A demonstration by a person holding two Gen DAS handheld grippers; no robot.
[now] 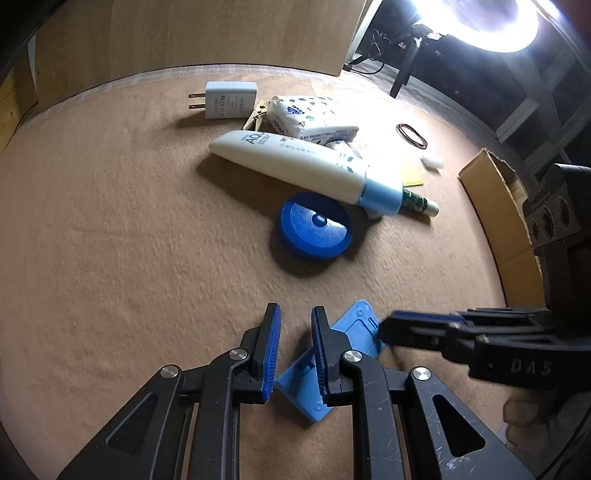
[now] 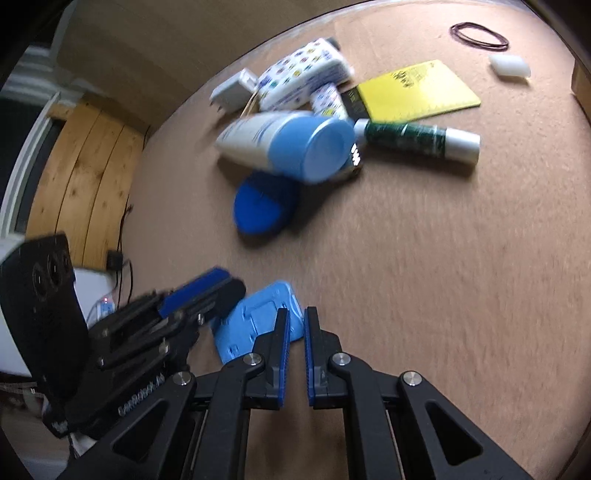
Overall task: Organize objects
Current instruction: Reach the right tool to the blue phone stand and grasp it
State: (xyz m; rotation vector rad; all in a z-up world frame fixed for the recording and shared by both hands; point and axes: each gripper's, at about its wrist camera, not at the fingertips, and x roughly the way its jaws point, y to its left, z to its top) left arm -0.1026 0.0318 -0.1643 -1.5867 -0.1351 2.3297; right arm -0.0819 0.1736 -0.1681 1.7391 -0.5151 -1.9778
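A tan felt-covered desk (image 1: pixel 110 240) stands by wood panelling (image 1: pixel 184 33) under a glaring lamp (image 1: pixel 491 22); both tools, left (image 1: pixel 293 332) and right (image 2: pixel 295 332), are closed, empty.

Black linkage fingers (image 1: pixel 266 354) with ribbed blue pads, silver pivot screws.

Phone stand (image 1: pixel 354 332) lies nearest on the table (image 1: pixel 110 240). Past it the round lid (image 1: pixel 316 230), with the tube (image 1: pixel 295 162) resting on its far edge. Charger (image 1: pixel 229 99) far left; rubber bands (image 1: pixel 412 136) and box (image 1: pixel 498 206) right.
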